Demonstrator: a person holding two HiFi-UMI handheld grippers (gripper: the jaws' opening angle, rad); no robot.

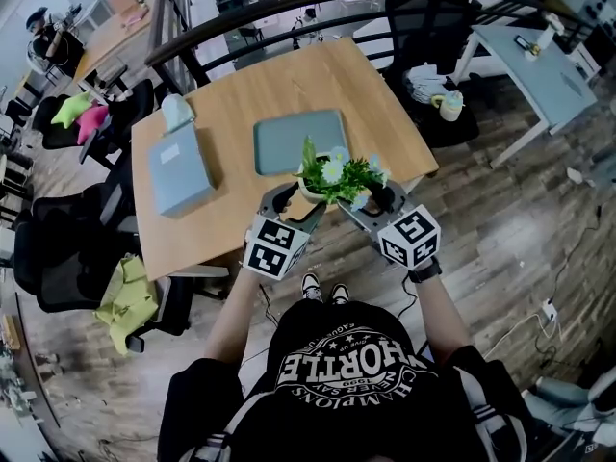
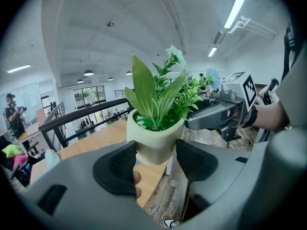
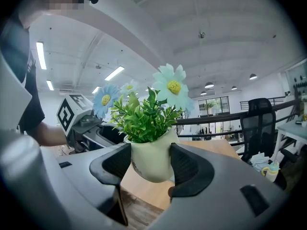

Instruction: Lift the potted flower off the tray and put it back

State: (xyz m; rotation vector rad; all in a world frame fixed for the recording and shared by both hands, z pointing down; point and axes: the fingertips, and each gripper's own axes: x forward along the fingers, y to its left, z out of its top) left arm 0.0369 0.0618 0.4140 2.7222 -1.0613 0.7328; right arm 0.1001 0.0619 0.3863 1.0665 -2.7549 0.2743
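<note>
The potted flower (image 1: 334,175), a cream pot with green leaves and pale blue daisies, hangs in the air over the wooden table's near edge, off the grey-green tray (image 1: 298,141). My left gripper (image 1: 301,200) is shut on the pot (image 2: 152,145) from the left. My right gripper (image 1: 370,200) is shut on the pot (image 3: 151,161) from the right. In the left gripper view, my left gripper (image 2: 156,163) presses both pads on the pot's lower sides, with the right gripper (image 2: 218,111) beyond. In the right gripper view, my right gripper (image 3: 149,166) clamps the pot, with the left gripper (image 3: 88,126) behind.
A pale blue box (image 1: 179,167) lies on the wooden table (image 1: 241,99) left of the tray. Black office chairs (image 1: 72,248) crowd the table's left side. A dark railing (image 1: 289,8) runs behind, and a white desk (image 1: 539,75) stands at the far right.
</note>
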